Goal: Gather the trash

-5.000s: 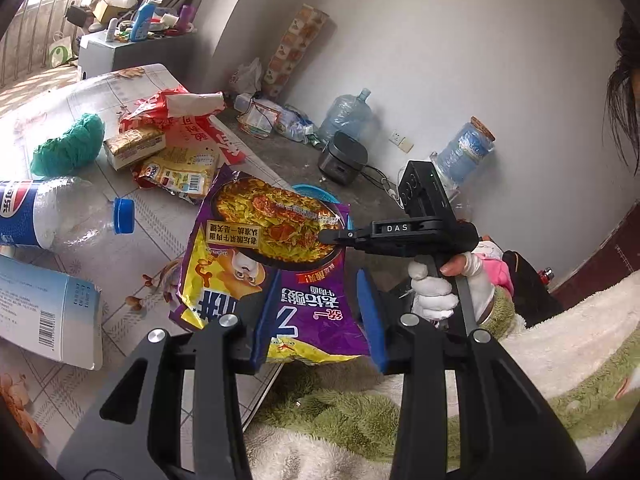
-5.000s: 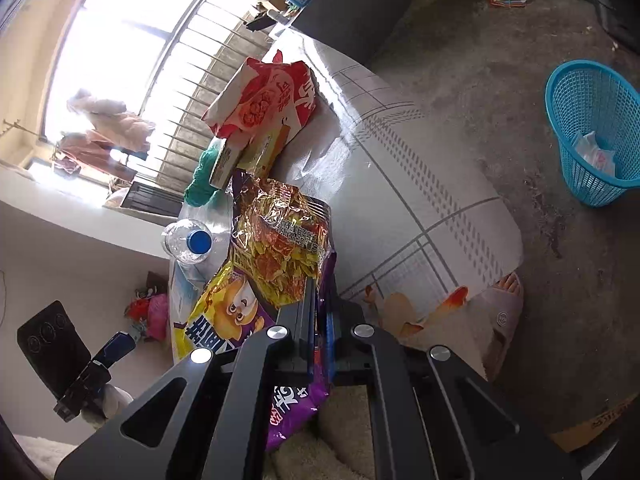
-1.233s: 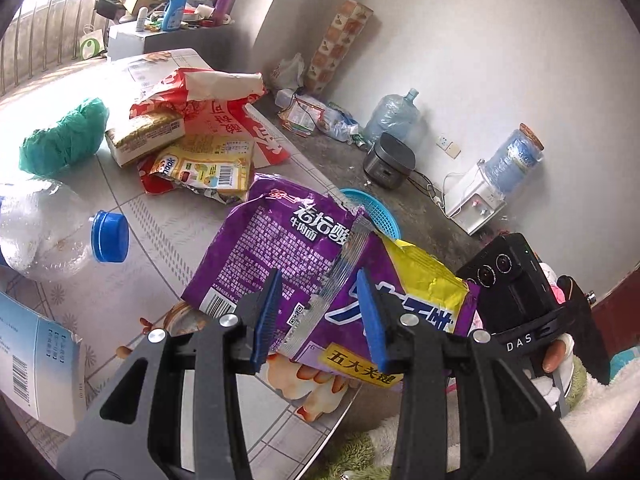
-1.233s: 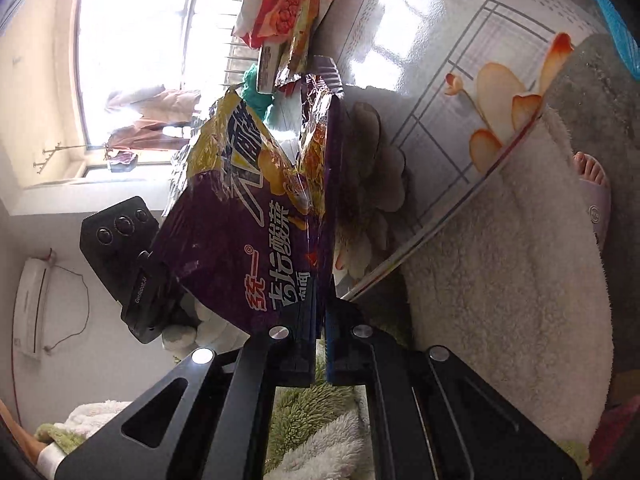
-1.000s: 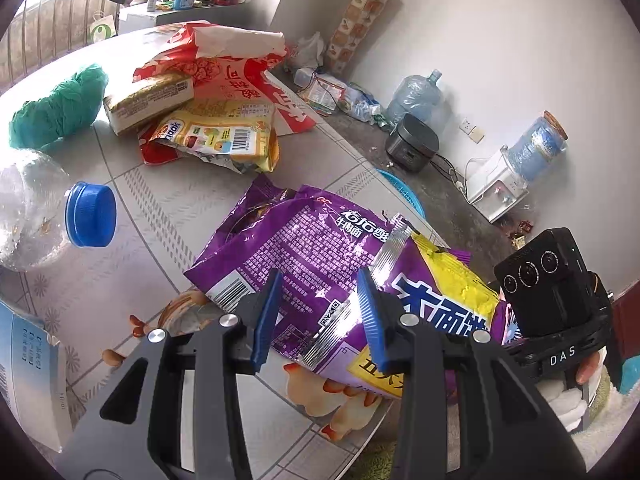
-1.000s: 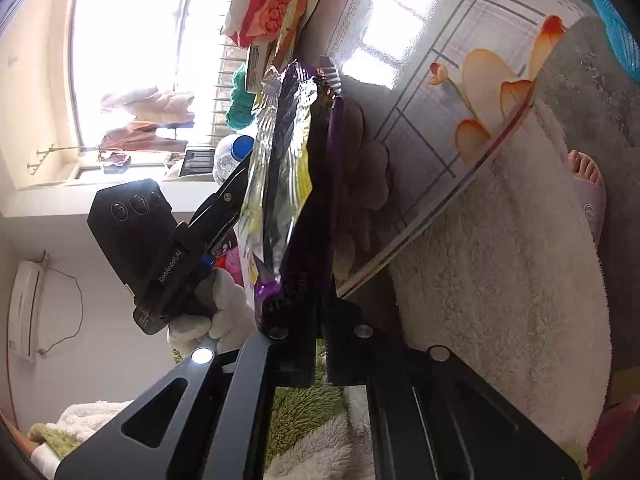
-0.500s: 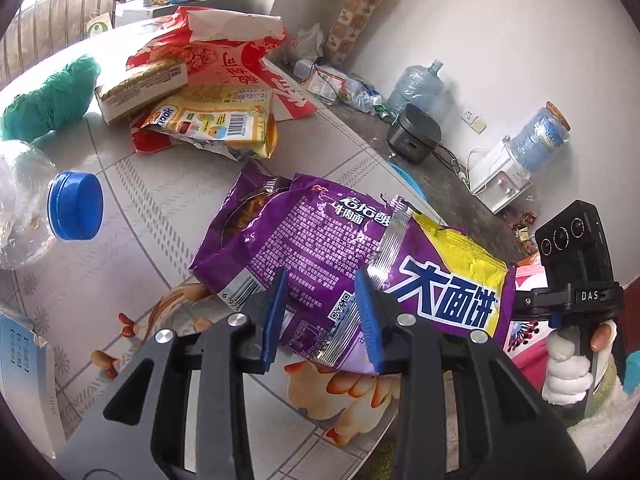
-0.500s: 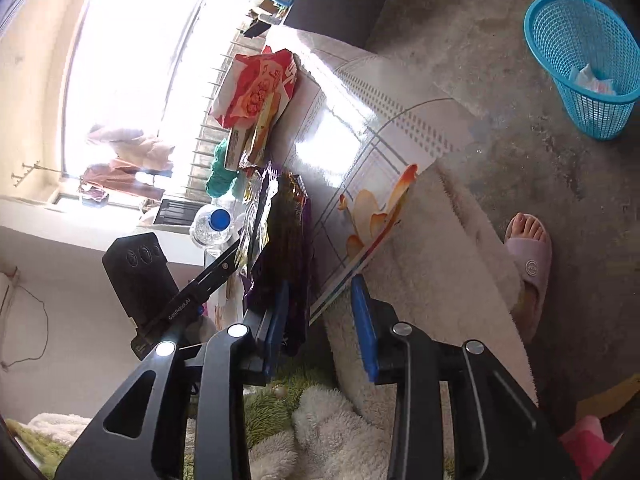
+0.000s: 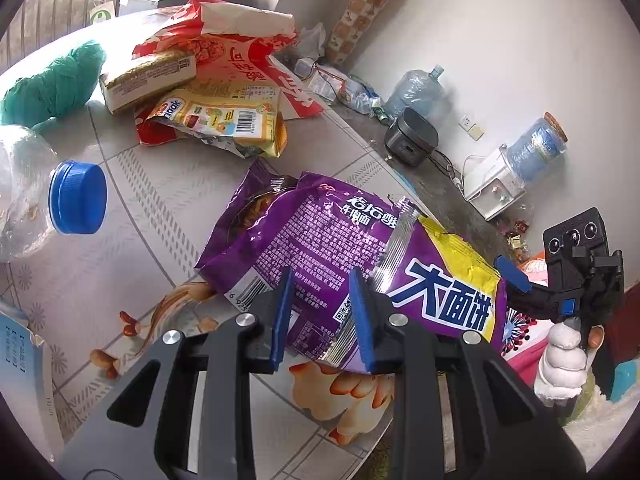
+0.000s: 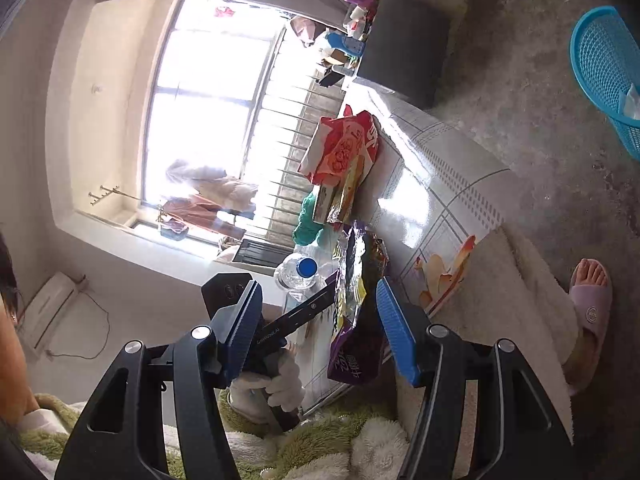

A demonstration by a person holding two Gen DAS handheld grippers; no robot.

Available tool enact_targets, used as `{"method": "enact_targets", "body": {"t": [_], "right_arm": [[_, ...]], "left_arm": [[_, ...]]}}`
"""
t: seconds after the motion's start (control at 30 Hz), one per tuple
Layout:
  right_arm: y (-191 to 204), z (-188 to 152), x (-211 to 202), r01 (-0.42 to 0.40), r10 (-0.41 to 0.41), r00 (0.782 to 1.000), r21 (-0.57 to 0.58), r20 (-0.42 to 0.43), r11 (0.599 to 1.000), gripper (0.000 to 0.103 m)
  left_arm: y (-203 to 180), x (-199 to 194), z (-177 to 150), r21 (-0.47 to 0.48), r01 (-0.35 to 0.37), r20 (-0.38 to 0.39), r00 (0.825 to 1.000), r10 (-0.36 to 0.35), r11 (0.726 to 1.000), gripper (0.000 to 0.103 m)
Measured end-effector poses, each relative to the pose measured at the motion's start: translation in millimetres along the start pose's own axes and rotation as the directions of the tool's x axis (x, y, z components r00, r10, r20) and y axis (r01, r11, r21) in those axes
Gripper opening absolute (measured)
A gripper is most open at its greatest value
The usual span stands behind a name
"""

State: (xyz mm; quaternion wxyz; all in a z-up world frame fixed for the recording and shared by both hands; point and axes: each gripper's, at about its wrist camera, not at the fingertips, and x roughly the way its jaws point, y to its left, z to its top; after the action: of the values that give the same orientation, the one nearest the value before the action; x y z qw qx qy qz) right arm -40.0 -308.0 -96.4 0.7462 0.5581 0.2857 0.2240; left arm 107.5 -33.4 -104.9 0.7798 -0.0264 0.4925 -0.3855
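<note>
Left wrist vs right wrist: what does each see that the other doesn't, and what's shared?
Left wrist only: water jugs, rice cooker, the right tongs seen from outside.

Right wrist only: window, blue basket on the floor, slippered foot, the left tongs seen from outside.

Both: table, purple noodle bag, bottle with blue cap, red bag, green cloth. The left tongs straddle the noodle bag; the right tongs have just been opening, with the bag hanging untouched between them.
</note>
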Motion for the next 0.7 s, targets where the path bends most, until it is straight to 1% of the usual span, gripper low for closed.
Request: {"method": "enact_targets", "body": {"t": [0.03, 0.1, 0.23, 0.37, 0.43, 0.47, 0.6, 0.7], "right_arm": [[1, 1, -2, -0.004, 0.004, 1.0, 0.001, 0.015, 1.0, 0.059], [6, 4, 1, 0.021, -0.02, 1.0, -0.019, 0.022, 1.0, 0.059], [17, 12, 24, 0.118, -0.119, 0.993, -0.096, 0.0, 0.988, 0.059], [11, 20, 45, 0.255, -0.258, 0.966, -0.127, -0.008, 0.959, 0.059], [8, 23, 55, 0.292, -0.299, 0.954, -0.124, -0.037, 0.948, 0.059], [4, 22, 59, 0.296, -0.304, 0.951, -0.118, -0.06, 0.948, 0.059], [-2, 16, 64, 0.225, -0.233, 0.965, -0.076, -0.123, 0.971, 0.059], [-6, 10, 67, 0.159, -0.159, 0.972, -0.018, -0.175, 0.987, 0.059]], "left_arm": [[0, 0, 0, 0.0, 0.0, 0.0, 1.0, 0.0, 1.0, 0.027], [0, 0, 0, -0.001, 0.0, 0.001, 1.0, 0.0, 1.0, 0.027], [0, 0, 0, 0.0, -0.001, 0.0, 1.0, 0.001, 1.0, 0.027], [1, 0, 0, 0.002, -0.004, -0.001, 1.0, 0.004, 1.0, 0.027], [1, 0, 0, 0.002, -0.005, -0.001, 1.0, 0.005, 1.0, 0.027], [1, 0, 0, 0.001, -0.004, -0.001, 1.0, 0.004, 1.0, 0.027], [1, 0, 1, 0.0, -0.003, -0.001, 1.0, 0.003, 1.0, 0.027], [1, 0, 1, 0.001, -0.004, -0.002, 1.0, 0.004, 1.0, 0.027]]}}
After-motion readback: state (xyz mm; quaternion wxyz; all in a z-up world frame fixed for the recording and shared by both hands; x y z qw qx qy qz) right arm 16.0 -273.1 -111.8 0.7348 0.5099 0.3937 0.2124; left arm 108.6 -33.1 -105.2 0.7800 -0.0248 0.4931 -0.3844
